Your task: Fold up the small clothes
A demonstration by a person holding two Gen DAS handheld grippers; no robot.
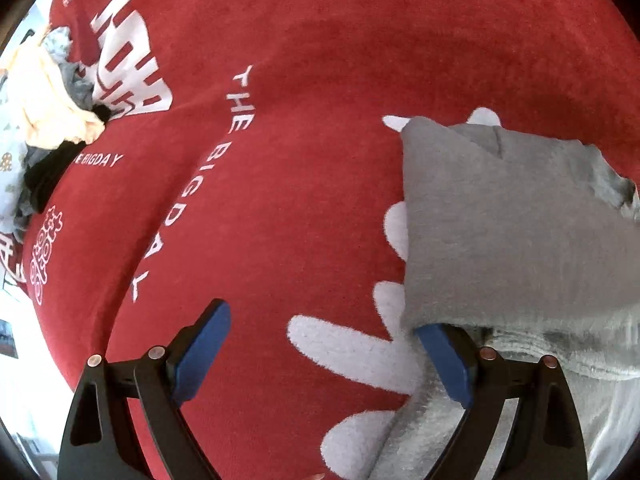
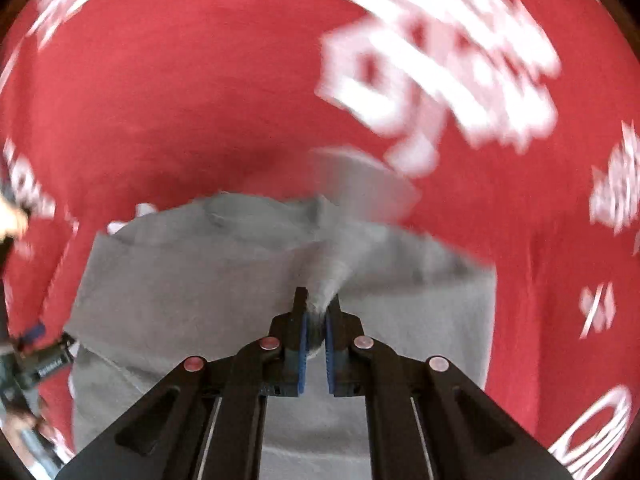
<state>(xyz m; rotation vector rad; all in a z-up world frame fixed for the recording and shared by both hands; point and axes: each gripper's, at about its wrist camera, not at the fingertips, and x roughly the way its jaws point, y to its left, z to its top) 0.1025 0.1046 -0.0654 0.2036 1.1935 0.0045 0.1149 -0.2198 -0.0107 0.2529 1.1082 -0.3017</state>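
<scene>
Red printed cloth (image 1: 320, 60) covers bench; right hand-held gripper (image 2: 316, 312) pinches grey garment (image 2: 200, 280) fold (lift evenly), left hand-held gripper (image 1: 320, 340) wide open, empty.

Red printed cloth (image 1: 304, 128) covers surface; bright daylight at left edge.

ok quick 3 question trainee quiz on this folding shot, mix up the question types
1. True or false: the right tongs are shut on the grey garment.
2. The left tongs are: A) open, B) shut on the red cloth, C) out of view.
3. What lies at the far left edge of the left wrist view?

Key: 1 true; 2 A; 3 a pile of other clothes, cream, grey and black.
</scene>
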